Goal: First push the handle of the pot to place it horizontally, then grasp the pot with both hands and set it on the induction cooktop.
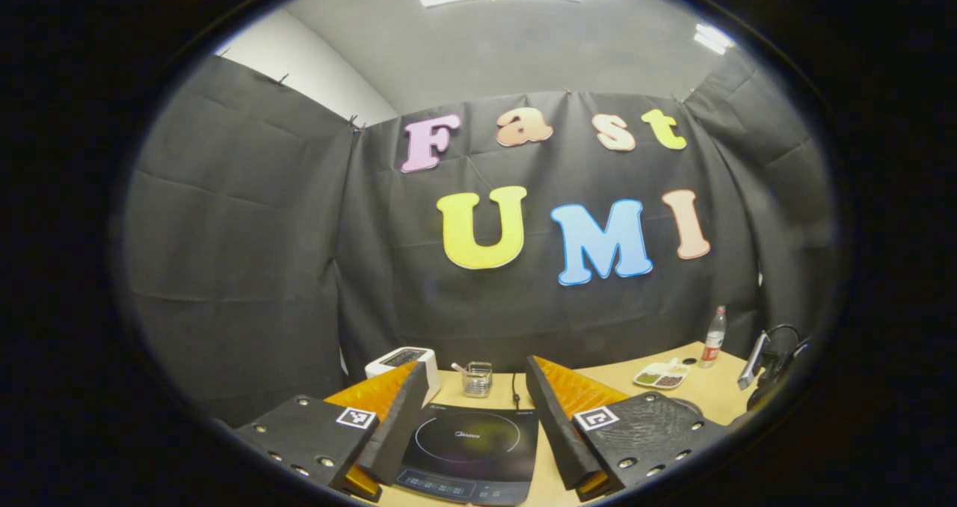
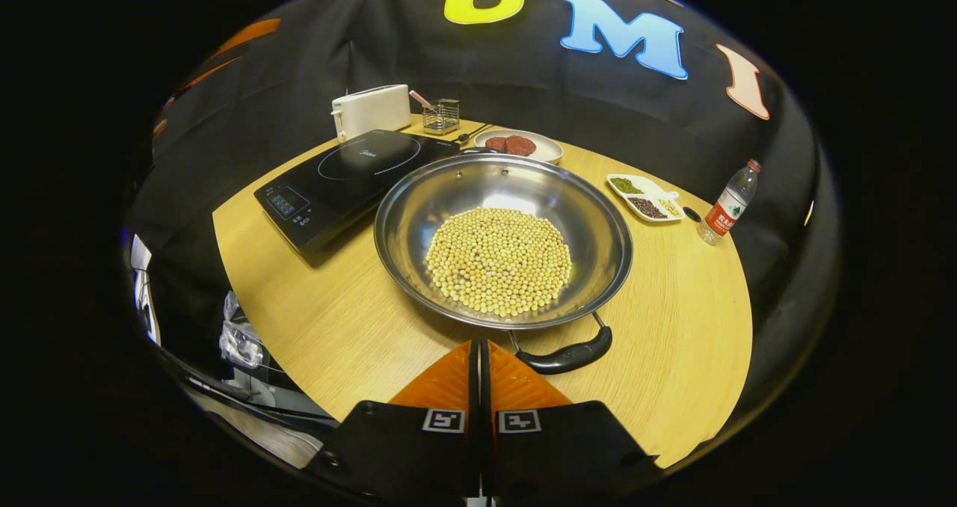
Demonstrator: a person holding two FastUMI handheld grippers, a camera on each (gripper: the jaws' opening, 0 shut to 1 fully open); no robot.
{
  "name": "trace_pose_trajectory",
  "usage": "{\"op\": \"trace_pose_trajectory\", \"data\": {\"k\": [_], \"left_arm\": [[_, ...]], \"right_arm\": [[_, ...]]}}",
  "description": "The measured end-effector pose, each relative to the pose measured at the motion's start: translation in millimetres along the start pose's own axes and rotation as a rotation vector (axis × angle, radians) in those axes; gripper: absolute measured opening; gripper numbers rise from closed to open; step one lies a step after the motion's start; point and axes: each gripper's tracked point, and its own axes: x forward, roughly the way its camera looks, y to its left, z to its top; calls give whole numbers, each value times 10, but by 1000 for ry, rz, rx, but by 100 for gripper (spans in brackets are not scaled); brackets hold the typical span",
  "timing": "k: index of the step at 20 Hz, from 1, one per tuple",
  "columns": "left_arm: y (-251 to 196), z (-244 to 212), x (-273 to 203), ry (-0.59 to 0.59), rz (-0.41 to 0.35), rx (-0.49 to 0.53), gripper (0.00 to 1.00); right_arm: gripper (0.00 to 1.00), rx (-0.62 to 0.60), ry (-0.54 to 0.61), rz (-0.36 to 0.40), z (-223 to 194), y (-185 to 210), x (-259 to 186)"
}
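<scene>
Right gripper (image 2: 478, 350): fingers pressed together, no gap, holding nothing; tips hang over near edge of table (image 2: 336, 320), just short of pot handle.
Pot handle (image 2: 566, 357): dark loop on pot's near rim, lying roughly level, pointing toward near edge; not touched by gripper.
Pot (image 2: 504, 193): wide steel pan, sits mid-table, upright, on the wood; left rim just beside cooktop, may overlap its corner, can't tell.
Contents: pale yellow beans (image 2: 499, 259), heaped in pot bottom.
Left gripper (image 1: 472, 387): fingers spread wide, nothing betw. them; held above table, cooktop seen thru the gap.
Induction cooktop (image 2: 348, 174): black, flat, toward left edge of table; nothing on its ring.
Sectioned dish (image 2: 645, 196): right of pot, w/ green, dark, pale grains.
Bottle (image 2: 727, 203): upright, near right edge.
Plate (image 2: 516, 145): behind pot, two reddish patties on it.
Toaster (image 2: 371, 109): white, far-left corner.
Wire holder (image 2: 441, 115): far edge, beside toaster.
</scene>
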Motion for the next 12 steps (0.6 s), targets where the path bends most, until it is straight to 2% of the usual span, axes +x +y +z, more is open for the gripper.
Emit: {"op": "trace_pose_trajectory", "data": {"k": [2,8,9,10,11,12], "left_arm": [[1,-9,2,3,8,2,77],[-52,-37,12,10,19,7,80],[-73,-58,7,12,18,5,80],[-79,-60,12,14,18,4,78],[-94,-70,30,16,19,3,81],[-110,-72,40,18,19,2,78]], "right_arm": [[2,14,13,-5,-32,-60,22],[2,37,20,-9,-59,-185,48],[5,36,22,-14,-54,-217,53],[2,38,24,-19,-55,-261,64],[2,40,25,-23,-50,-301,64],[2,44,25,-27,-53,-326,69]]}}
